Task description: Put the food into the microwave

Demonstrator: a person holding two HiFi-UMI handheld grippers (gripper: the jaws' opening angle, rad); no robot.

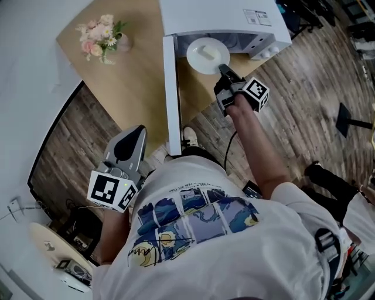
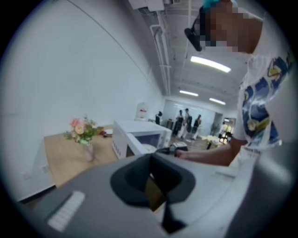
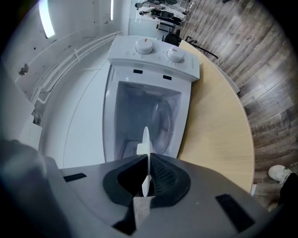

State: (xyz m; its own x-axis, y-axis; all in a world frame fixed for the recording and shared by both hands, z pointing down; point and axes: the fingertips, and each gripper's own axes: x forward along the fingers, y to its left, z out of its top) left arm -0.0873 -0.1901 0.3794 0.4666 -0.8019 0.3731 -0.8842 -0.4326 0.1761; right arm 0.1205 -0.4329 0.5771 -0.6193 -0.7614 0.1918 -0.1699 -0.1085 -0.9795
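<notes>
A white plate (image 1: 205, 55) bearing a pale piece of food (image 1: 209, 52) hangs at the mouth of the white microwave (image 1: 222, 17). My right gripper (image 1: 224, 70) is shut on the plate's near rim. In the right gripper view the plate (image 3: 145, 139) shows edge-on, pinched between the pads, with the microwave's cavity (image 3: 149, 116) straight ahead. The microwave door (image 1: 170, 94) is swung fully open toward me. My left gripper (image 1: 136, 130) hovers near the door's free end, jaws together and holding nothing. In the left gripper view the left gripper (image 2: 151, 158) points at the microwave (image 2: 139, 132).
The microwave stands on a wooden table (image 1: 135, 76) with a curved front edge. A vase of flowers (image 1: 101, 36) sits at the table's far left. A dark floor stand (image 1: 351, 120) is at the right. Several people stand far off (image 2: 186, 122).
</notes>
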